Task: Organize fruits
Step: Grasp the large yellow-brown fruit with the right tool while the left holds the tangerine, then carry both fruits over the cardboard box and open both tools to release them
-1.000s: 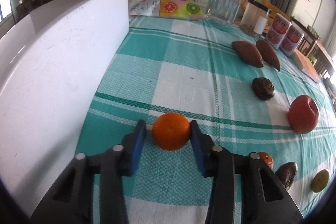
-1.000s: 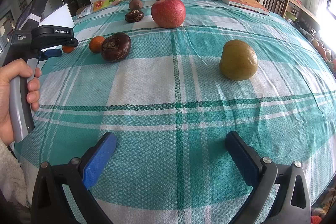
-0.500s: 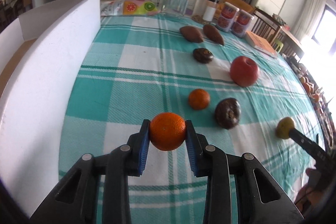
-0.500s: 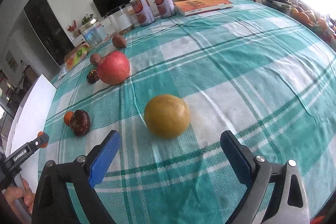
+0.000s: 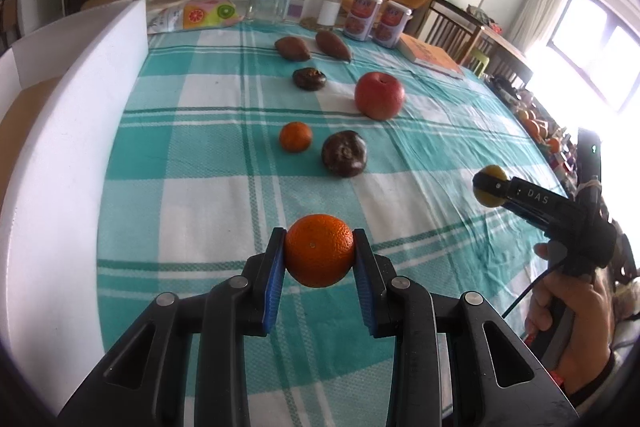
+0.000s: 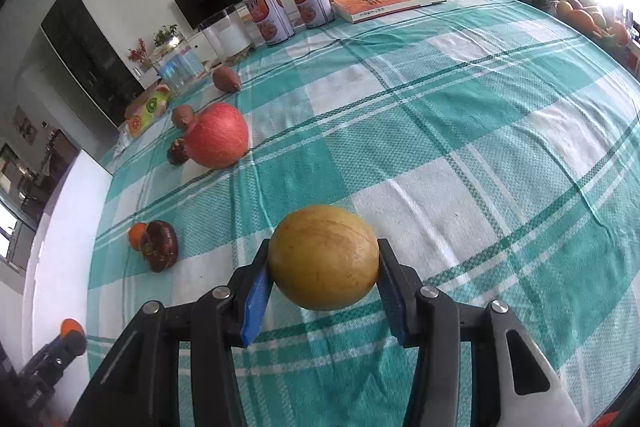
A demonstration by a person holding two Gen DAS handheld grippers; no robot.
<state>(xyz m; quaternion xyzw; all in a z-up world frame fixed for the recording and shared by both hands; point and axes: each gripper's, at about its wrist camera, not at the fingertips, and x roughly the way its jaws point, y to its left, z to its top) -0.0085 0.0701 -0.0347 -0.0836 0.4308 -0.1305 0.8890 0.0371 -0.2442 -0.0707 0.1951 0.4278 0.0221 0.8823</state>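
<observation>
The left tool (image 5: 319,255) pinched an orange (image 5: 319,250); the right tool (image 6: 323,271) pinched a yellow fruit (image 6: 323,257). Either round fruit could have rolled forward from its tool if the squeeze eased.

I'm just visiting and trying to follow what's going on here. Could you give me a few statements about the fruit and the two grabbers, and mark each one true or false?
1. The left gripper is clamped on an orange. True.
2. The right gripper is open and holds nothing. False: it is shut on a yellow fruit.
3. The red apple lies on the checked tablecloth. True.
4. A small orange sits beside a dark round fruit on the cloth. True.
5. The two printed cans lie tipped over. False: both stand upright.
</observation>
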